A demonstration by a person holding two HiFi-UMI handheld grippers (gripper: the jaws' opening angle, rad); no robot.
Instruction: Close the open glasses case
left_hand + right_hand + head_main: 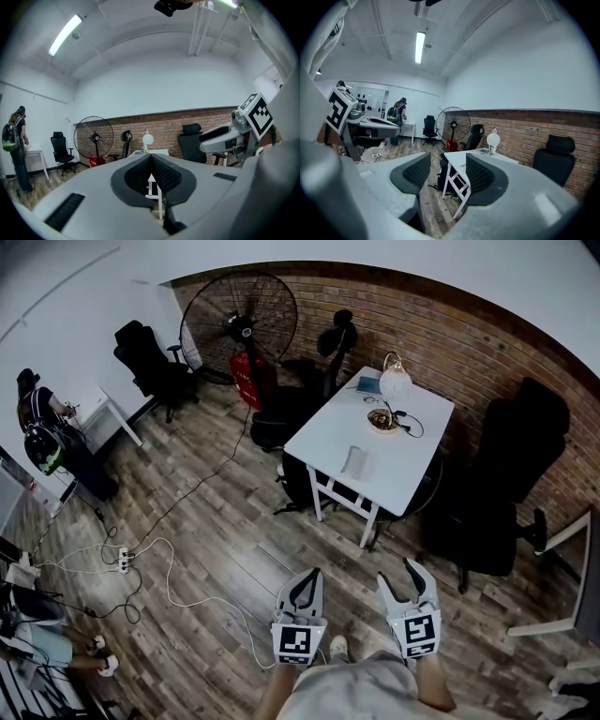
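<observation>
Brick-walled office; glasses case (356, 461) on white table (424, 432), well apart from left gripper (302, 589) (jaws together, empty) and right gripper (405, 582) (jaws parted, empty); likely hazard: nudging case off-edge on approach.

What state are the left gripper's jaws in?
Shut: in the left gripper view, the left gripper has its jaws meeting at the tips, nothing between them.

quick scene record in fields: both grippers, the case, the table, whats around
left gripper: shut, empty, away from the table
right gripper: open, empty, away from the table
table: white, ahead of both grippers
case: grey, on the table's near part, untouched; too small to tell if open
lamp: on the table's far end
around: fan, person at far left
</observation>
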